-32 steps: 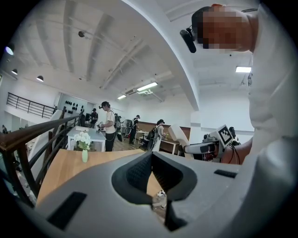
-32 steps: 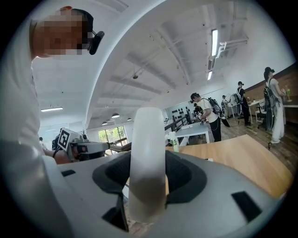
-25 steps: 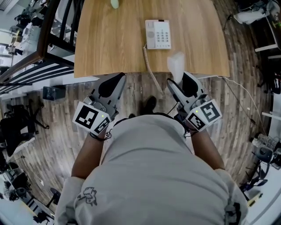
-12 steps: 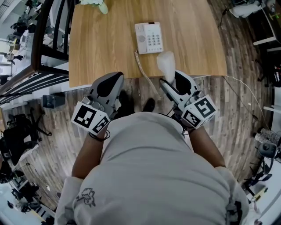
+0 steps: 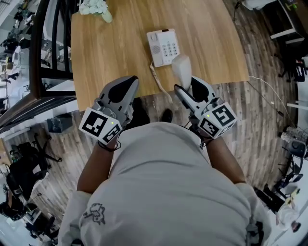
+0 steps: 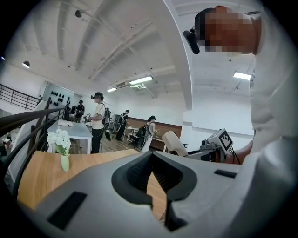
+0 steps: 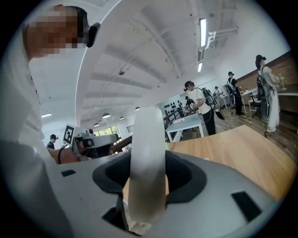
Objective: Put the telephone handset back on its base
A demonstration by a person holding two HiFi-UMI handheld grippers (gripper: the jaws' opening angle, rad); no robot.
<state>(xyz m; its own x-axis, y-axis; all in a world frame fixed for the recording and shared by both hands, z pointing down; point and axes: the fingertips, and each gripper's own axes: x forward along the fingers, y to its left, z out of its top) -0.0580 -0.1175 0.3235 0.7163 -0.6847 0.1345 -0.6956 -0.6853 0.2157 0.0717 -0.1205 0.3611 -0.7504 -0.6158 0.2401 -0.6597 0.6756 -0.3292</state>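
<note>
Right tongs (image 5: 186, 85) pinch the white handset (image 5: 182, 71) near one end. The right gripper view shows the handset (image 7: 147, 162) standing up between the two jaws, pads on both sides, so it is held and not just resting. The jaws are spread fairly wide because the handset body is thick.

The free end pokes forward out of the tongs, over the near edge of the worktop (image 5: 110, 53) and just short of the base (image 5: 163, 47). The base sits flat, ahead of the right tongs and a bit to their left, keypad up. Its cradle side, the left part, is bare, so the handset is not yet back on.

The coiled cord (image 5: 156, 77) runs from the base's near left corner off the worktop edge, down between the two tongs. There looks to be slack, so it probably won't drag the base.

Left tongs (image 5: 124, 82) are pressed together with nothing between them. They hang at the near edge, left of the cord, idle and clear of the right side's path.

A vase of flowers (image 5: 96, 7) sits far ahead of the left tongs, well apart from the phone.

Judged step: carry phase, about halfway. Next, the handset has to go forward and left, then turn to lie along the cradle. The end grip leaves it free to tip.
</note>
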